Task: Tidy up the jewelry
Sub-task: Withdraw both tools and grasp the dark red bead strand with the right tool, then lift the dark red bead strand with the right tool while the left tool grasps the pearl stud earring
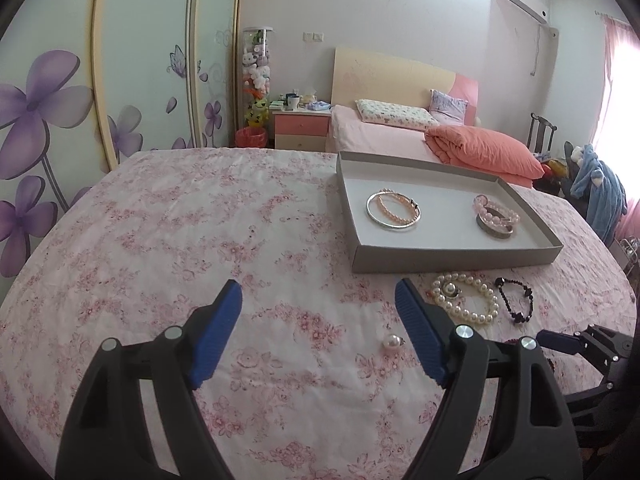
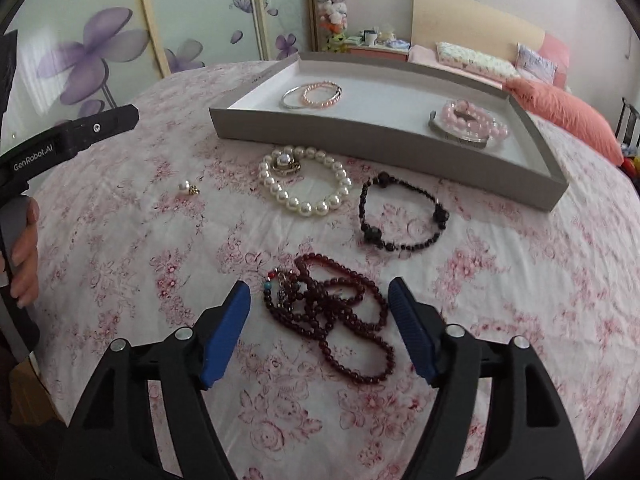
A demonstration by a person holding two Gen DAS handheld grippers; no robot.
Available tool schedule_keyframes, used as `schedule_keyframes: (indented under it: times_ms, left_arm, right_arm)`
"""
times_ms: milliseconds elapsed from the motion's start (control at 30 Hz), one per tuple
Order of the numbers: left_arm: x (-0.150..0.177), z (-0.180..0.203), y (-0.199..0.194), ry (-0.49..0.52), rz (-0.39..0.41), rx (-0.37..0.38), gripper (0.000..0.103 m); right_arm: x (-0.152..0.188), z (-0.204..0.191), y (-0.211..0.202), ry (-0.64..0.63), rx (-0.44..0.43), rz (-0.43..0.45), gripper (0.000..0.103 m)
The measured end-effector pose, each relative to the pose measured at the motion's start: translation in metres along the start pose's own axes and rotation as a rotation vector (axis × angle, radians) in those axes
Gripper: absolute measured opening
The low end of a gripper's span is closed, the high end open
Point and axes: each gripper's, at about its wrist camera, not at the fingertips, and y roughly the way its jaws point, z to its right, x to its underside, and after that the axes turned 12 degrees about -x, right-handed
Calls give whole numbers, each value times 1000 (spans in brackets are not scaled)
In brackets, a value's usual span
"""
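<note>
Grey cardboard tray (image 2: 384, 136) holds four bracelets; we still have loose the white pearl bracelet (image 2: 306, 184), black bead bracelet (image 2: 400, 216) and dark-red bead strand (image 2: 332, 312) between our open, empty right gripper (image 2: 320, 320); left gripper (image 1: 318, 316) also open

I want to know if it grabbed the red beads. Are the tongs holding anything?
No. Both tongs are open and empty; the right tongs just straddle the dark red beads lying on the cloth.

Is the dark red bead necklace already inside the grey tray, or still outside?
Outside. The dark red bead necklace lies bunched on the floral cloth, in front of the grey tray.
</note>
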Motion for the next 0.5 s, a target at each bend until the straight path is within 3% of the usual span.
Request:
schedule_keyframes:
  times_ms: [33, 100, 167, 367, 500]
  left_arm:
    - [1, 2, 1, 5, -4, 1, 77]
    - [2, 6, 2, 16, -11, 8, 77]
    - [3, 9, 3, 28, -15, 13, 77]
    - [11, 21, 4, 82, -38, 37, 77]
    - [18, 37, 5, 153, -57, 49, 77]
  right_arm:
    - [1, 0, 0, -5, 10, 2, 46]
    - [1, 1, -2, -9, 28, 6, 19]
    - [3, 6, -5, 7, 25, 8, 13]
    - [6, 38, -20, 83, 102, 16, 12]
    - [0, 82, -30, 218, 205, 34, 12]
